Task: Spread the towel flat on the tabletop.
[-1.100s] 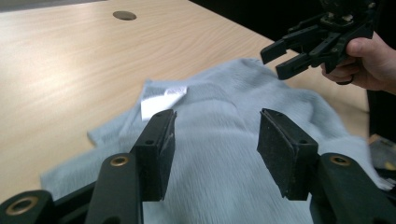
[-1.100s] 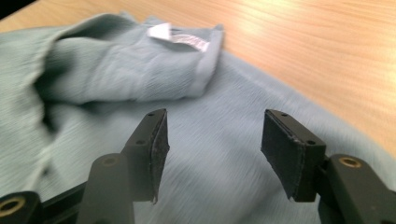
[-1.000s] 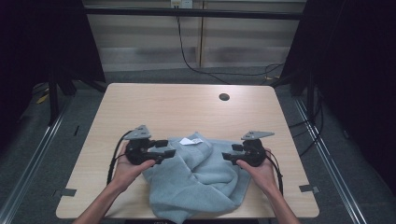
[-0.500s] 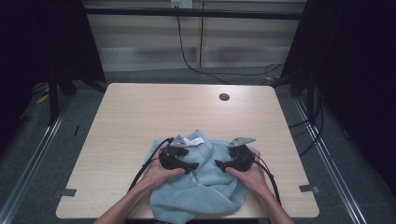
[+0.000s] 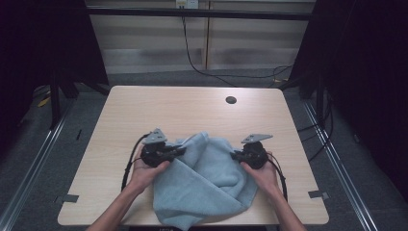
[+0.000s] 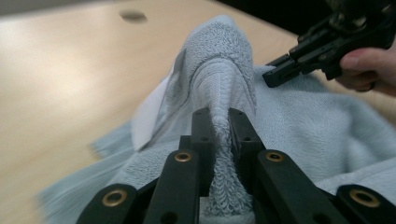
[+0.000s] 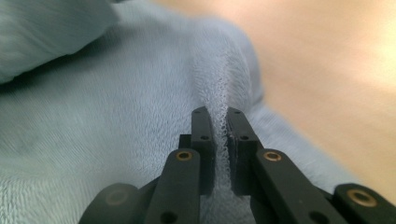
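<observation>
Dark curtains and a grey floor ring the pale wooden table (image 5: 144, 110), which has a small round dark hole (image 5: 231, 100) near its far edge. On the left side of the near half, the person's left hand (image 5: 144, 174) holds the left gripper (image 5: 179, 150), its cable looping back beside the wrist. Its jaws have just been closing and now pinch a raised ridge of the light blue towel (image 5: 202, 185); in the left gripper view the terry cloth bunches up between the two black jaws and stands in a peak just beyond them, with a white label (image 6: 148, 116) on the cloth's left side. The towel lies crumpled between the two hands on the near middle of the table, its front part hanging over the near edge. A fold of it rises toward the left gripper. To the right, the right hand (image 5: 260, 173) holds the right gripper (image 5: 234, 155) at the towel's right edge, pointing inward. Its jaws have also just been closing, and the right gripper view shows them squeezing a thin fold of the cloth (image 7: 219, 135), with bare tabletop to the right of it.
</observation>
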`<state>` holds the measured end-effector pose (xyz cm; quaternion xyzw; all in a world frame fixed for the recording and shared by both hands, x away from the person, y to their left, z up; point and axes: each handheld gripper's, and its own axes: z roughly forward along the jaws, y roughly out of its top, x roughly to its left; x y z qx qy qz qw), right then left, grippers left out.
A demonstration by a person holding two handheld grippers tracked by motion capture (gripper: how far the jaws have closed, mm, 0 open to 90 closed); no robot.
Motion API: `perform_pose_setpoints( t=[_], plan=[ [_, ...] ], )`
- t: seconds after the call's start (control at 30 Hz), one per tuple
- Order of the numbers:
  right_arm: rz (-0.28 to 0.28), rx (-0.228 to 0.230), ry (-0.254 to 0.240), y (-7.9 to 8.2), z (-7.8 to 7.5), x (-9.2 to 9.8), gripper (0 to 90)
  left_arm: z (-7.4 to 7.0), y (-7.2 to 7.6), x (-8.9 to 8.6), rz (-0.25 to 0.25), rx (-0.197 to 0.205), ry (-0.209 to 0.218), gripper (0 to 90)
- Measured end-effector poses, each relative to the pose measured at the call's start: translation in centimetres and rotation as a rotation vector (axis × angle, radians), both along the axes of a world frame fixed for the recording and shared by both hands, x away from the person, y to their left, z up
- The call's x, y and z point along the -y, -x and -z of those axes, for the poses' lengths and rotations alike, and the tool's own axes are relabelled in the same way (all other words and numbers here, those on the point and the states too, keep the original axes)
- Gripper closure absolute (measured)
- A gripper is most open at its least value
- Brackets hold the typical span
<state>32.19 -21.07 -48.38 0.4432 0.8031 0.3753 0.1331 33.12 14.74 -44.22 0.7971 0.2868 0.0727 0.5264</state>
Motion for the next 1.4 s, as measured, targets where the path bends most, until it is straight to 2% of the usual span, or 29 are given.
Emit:
perform_pose_setpoints(
  t=[0.07,0.13,0.33,0.47,0.5,0.63,0.7,0.77,0.8,0.87,1.0,1.07,1.1,1.2,1.3,1.37,1.4],
  plan=[
    [0.023,0.033,-0.033,-0.5,-1.2,0.6,83.8,-1.2,0.6,-1.4,-0.013,0.008,0.058,82.8],
    [0.045,0.063,-0.067,-1.0,-2.5,1.1,83.8,-2.1,1.3,-2.4,-0.03,0.032,0.087,82.8],
    [0.091,0.144,-0.084,-2.9,-6.8,1.4,83.8,-4.4,2.5,-4.8,-0.083,0.1,0.117,82.8],
    [0.125,0.196,-0.102,-4.1,-9.6,1.9,83.8,-5.8,2.6,-6.8,-0.136,0.125,0.163,82.8],
    [0.129,0.203,-0.102,-4.5,-10.3,2.0,83.8,-6.1,2.6,-7.2,-0.142,0.121,0.178,82.8],
    [0.16,0.243,-0.097,-6.6,-12.8,2.0,83.8,-7.0,3.5,-8.1,-0.163,0.15,0.219,82.8],
    [0.177,0.276,-0.108,-7.6,-14.0,1.8,83.8,-7.3,4.2,-8.1,-0.171,0.165,0.218,82.8],
    [0.192,0.287,-0.126,-8.6,-14.6,1.7,83.6,-7.2,4.7,-7.9,-0.155,0.17,0.204,82.7],
    [0.199,0.285,-0.128,-9.0,-14.6,1.6,83.3,-6.9,5.0,-7.8,-0.162,0.161,0.203,82.5],
    [0.209,0.247,-0.114,-9.7,-13.8,1.6,79.7,-6.0,5.1,-7.6,-0.128,0.132,0.183,82.0],
    [0.223,0.17,-0.059,-9.7,-10.4,1.9,60.7,-4.2,5.1,-7.0,-0.096,0.067,0.158,76.2],
    [0.221,0.158,-0.07,-9.1,-9.2,2.0,56.1,-4.0,4.9,-6.9,-0.081,0.045,0.17,68.7],
    [0.222,0.155,-0.081,-8.7,-8.8,2.1,54.3,-4.1,4.8,-6.9,-0.087,0.047,0.177,67.5],
    [0.177,0.15,-0.089,-7.1,-7.8,1.8,52.3,-4.3,4.2,-6.7,-0.101,0.056,0.158,60.7],
    [0.134,0.129,-0.089,-5.3,-6.6,1.5,52.2,-3.8,2.9,-6.3,-0.109,0.038,0.145,56.8],
    [0.107,0.103,-0.089,-4.1,-5.5,1.4,52.2,-3.1,1.6,-5.9,-0.101,0.019,0.106,55.0],
    [0.095,0.088,-0.085,-3.5,-4.9,1.3,52.2,-2.6,1.0,-5.6,-0.114,0.019,0.08,55.0]
  ],
)
